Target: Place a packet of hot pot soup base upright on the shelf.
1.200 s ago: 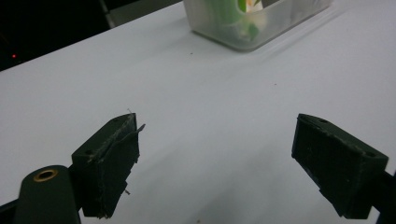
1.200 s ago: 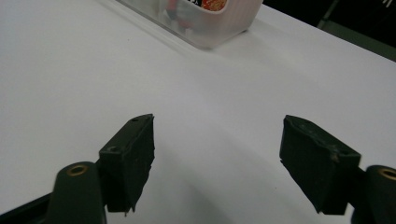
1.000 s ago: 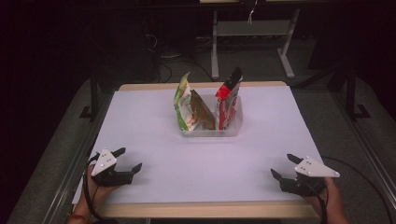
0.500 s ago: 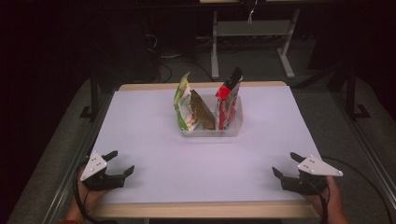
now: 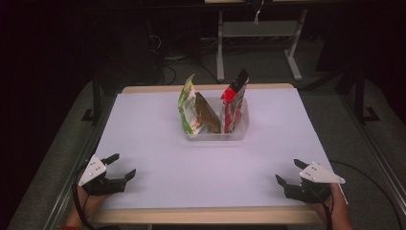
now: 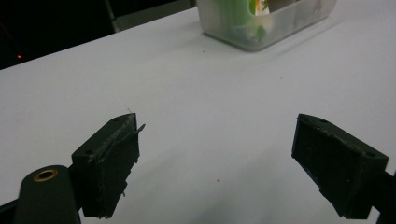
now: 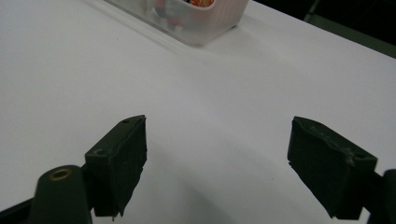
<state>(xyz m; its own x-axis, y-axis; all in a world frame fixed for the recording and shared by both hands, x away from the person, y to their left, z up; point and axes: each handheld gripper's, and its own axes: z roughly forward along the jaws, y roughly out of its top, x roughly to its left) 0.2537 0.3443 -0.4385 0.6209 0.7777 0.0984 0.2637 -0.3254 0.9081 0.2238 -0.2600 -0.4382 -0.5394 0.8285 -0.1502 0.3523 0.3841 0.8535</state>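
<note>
A clear plastic bin [image 5: 239,132] stands at the middle back of the white table [image 5: 201,158]. Upright in it are a green and white packet [image 5: 186,104], a brown packet [image 5: 207,113] and a red and black packet [image 5: 233,104]. My left gripper [image 5: 123,166] rests open at the table's front left corner, nothing between its jaws. My right gripper [image 5: 289,172] rests open at the front right corner, also empty. In the left gripper view the bin [image 6: 280,23] lies far ahead; in the right gripper view the bin [image 7: 196,18] lies ahead to the left.
A wooden rim [image 5: 206,216] edges the table front. Dark floor with cables and a grey metal stand [image 5: 258,33] lies behind the table. Rails [image 5: 378,148] run along both sides.
My left gripper has drawn back toward the front left corner. My right gripper has shifted slightly right and toward the front edge. The bin and packets have not moved.
</note>
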